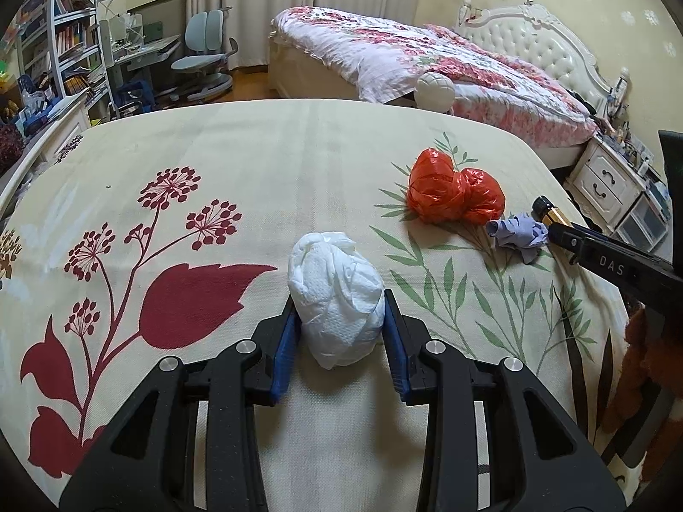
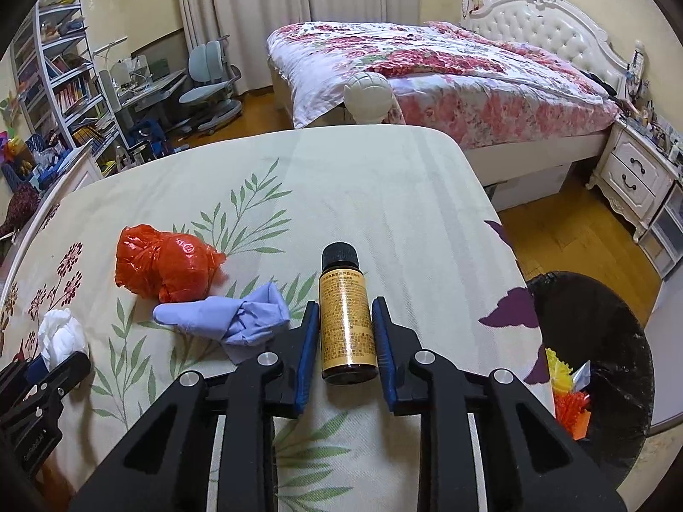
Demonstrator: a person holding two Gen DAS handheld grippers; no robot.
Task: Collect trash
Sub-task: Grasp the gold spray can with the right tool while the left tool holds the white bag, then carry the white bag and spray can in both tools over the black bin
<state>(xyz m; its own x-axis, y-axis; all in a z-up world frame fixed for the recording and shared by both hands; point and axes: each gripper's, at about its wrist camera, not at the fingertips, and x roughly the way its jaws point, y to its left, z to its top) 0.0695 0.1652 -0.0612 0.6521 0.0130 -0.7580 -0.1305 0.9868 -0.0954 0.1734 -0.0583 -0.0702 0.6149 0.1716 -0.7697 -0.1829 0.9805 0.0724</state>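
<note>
Left gripper (image 1: 341, 320): blue pads pressed on both sides of the white tissue wad (image 1: 337, 298), gripping it on the floral tablecloth (image 1: 277, 170).
Right gripper (image 2: 345, 333): closed around the amber bottle (image 2: 346, 315), which lies flat.
Nearby: orange bag (image 2: 166, 266), purple glove (image 2: 234, 315).
Bin (image 2: 614, 341): at the table's right.

**What Things Are Made Of**

The tablecloth (image 1: 299, 162) is woven cloth, matt, with fine ribs. The white wad (image 1: 337, 298) is soft paper, crinkly, with tiny dimples. The orange bag (image 1: 452, 192) is thin plastic, shiny and wrinkled. The blue glove (image 2: 239, 315) looks like smooth, dull rubber. The bottle (image 2: 345, 320) has a shiny gold label and a matt black ridged cap.

The left gripper (image 1: 341, 324) and right gripper (image 2: 345, 333) are matt black plastic with shiny round metal pins. Their blue pads (image 2: 308, 354) look rubbery with little ridges.

The bin liner (image 2: 597, 320) is thin black plastic. The floor (image 2: 567, 239) is glossy wood.
</note>
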